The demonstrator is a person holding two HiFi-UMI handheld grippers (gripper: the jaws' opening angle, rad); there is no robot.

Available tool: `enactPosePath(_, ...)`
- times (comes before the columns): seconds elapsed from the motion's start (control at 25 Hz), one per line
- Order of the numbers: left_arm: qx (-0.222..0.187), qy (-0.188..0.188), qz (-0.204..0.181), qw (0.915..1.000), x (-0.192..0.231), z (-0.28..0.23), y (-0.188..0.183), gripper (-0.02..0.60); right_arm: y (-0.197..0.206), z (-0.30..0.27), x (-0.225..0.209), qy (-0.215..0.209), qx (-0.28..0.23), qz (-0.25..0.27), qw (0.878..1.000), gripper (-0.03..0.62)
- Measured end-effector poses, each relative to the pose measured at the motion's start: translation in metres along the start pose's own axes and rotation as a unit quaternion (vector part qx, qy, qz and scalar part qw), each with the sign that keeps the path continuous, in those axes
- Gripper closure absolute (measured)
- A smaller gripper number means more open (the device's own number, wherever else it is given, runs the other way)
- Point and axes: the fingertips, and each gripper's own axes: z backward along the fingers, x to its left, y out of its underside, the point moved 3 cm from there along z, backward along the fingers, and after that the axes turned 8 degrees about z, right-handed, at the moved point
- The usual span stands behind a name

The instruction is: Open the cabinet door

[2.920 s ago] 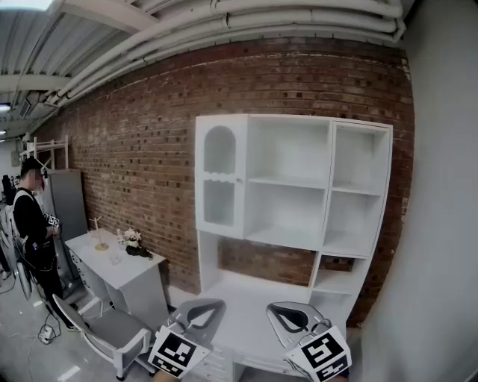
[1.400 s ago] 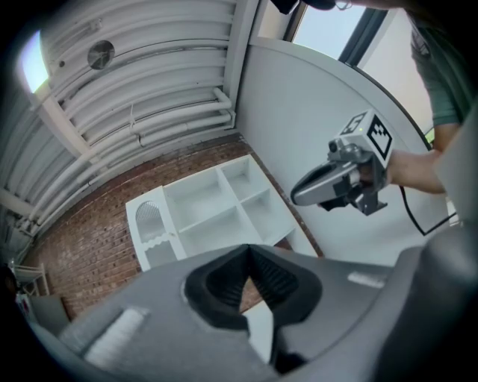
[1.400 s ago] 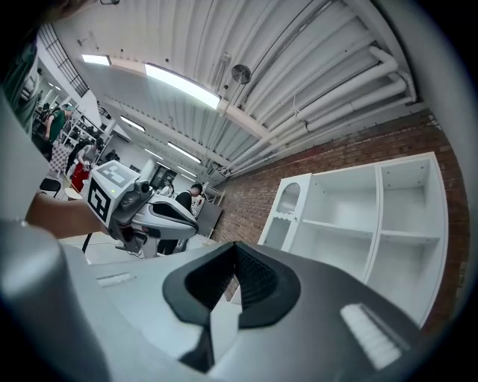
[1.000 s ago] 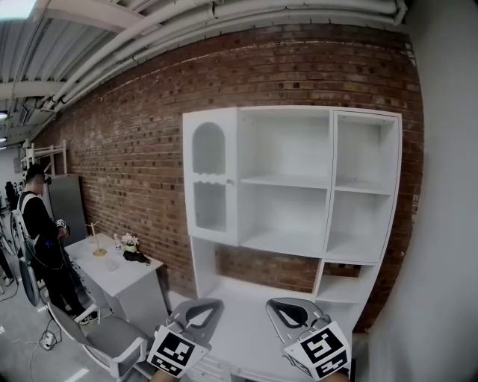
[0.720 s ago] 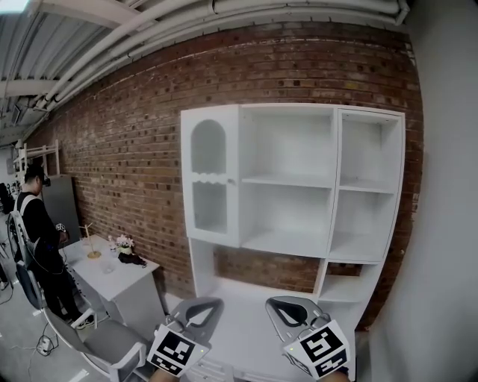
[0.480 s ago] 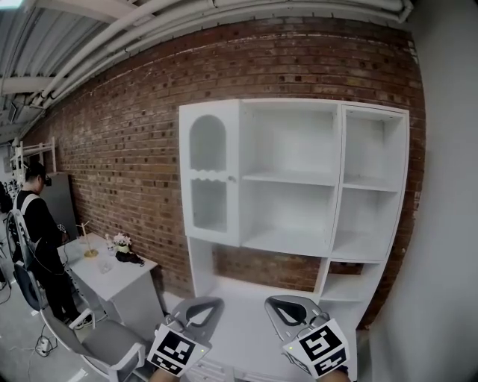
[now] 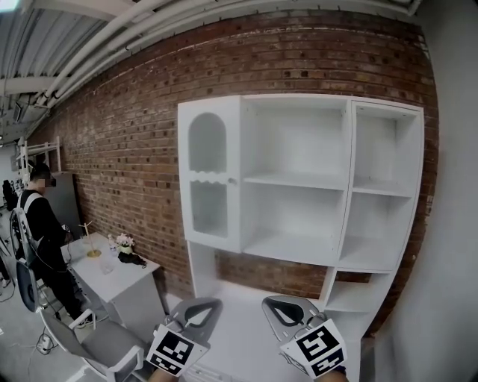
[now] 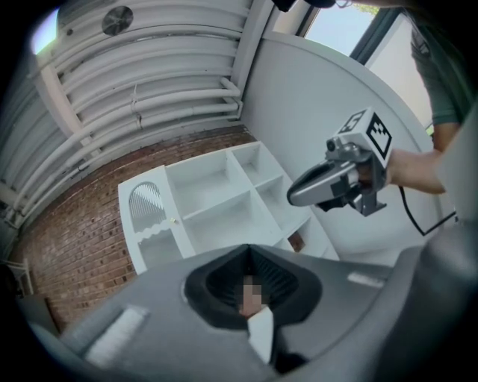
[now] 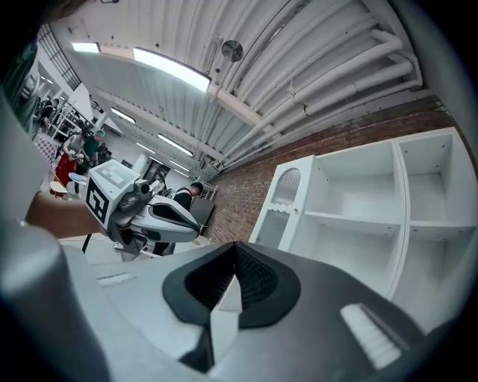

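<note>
An industrial, loft-like hall furnished as a room; a white cabinet (image 7: 346,186) stands against a bare brick wall (image 7: 127,134); above it run exposed ceiling pipes (image 7: 187,19); left of it stand a white desk (image 7: 134,272), an office chair (image 7: 104,343) and, farther left, a person (image 7: 45,231).

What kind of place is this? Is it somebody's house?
Probably not a house, more like a big workshop or test room. The brick wall is bare, pipes run open overhead, and a white cabinet and a small desk stand by the wall like showpieces.
</note>
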Motion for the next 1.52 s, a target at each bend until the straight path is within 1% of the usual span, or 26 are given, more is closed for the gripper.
enactPosePath(0.4, 0.013, -0.028, -0.005, 0.9995, 0.001, -0.074, 0.002, 0.581, 0.039, -0.016, -0.068, -0.022, -0.018, 0.002, 1.000, 0.586)
enactPosePath(0.6, 0.022, -0.043, -0.008, 0.9988, 0.000, -0.103, 0.000, 0.581, 0.056, -0.022, -0.091, -0.040, -0.025, 0.001, 0.999, 0.586)
enactPosePath(0.76, 0.026, -0.051, -0.012, 0.9983, 0.000, -0.120, 0.000, 0.581, 0.067, -0.026, -0.108, -0.043, -0.033, -0.002, 0.999, 0.586)
enactPosePath(0.96, 0.029, -0.054, -0.009, 0.9981, 0.010, -0.134, 0.009, 0.581, 0.079, -0.040, -0.116, -0.048, -0.030, -0.006, 0.998, 0.586)
enactPosePath(1.16, 0.025, -0.048, -0.004, 0.9986, 0.030, -0.150, 0.020, 0.581, 0.087, -0.061, -0.123, -0.044, -0.021, -0.005, 0.999, 0.586)
enactPosePath(1.52, 0.007, -0.024, -0.006, 0.9997, 0.075, -0.184, 0.029, 0.581, 0.086, -0.106, -0.145, -0.020, -0.012, 0.002, 1.000, 0.586)
